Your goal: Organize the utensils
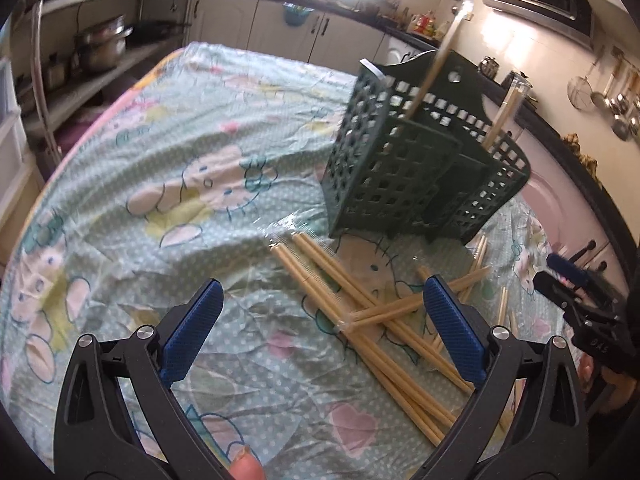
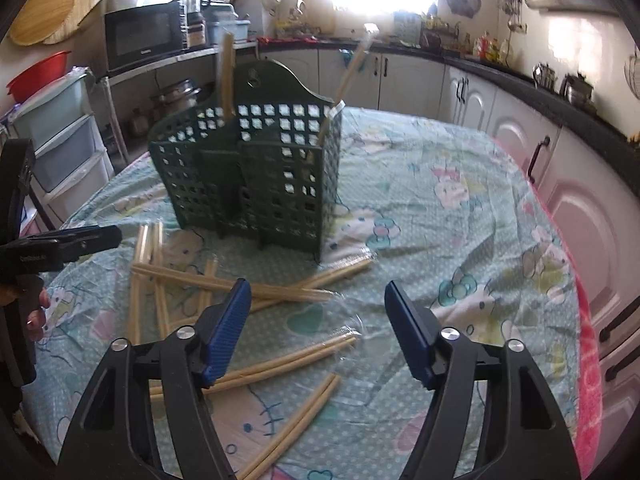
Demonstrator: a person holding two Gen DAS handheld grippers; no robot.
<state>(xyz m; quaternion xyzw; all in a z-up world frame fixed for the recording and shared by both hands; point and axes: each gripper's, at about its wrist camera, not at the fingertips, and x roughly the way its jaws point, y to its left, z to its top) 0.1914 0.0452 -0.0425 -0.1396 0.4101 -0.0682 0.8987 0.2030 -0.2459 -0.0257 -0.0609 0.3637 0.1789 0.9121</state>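
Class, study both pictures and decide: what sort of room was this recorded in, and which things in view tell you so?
Most likely a home kitchen. A microwave stands on a counter, strainers and ladles hang on the wall, and cabinets run under a dark worktop. The cloth-covered table holds a green utensil basket.

The right gripper (image 2: 318, 320) hangs at lower centre, its blue pads spread with nothing between them. Beneath lie wrapped chopstick pairs (image 2: 224, 292) scattered on the cartoon-print tablecloth (image 2: 460, 208) — two more stand in the dark green lattice holder (image 2: 256, 176) at upper centre. The left gripper (image 2: 68, 246) enters from the left edge.
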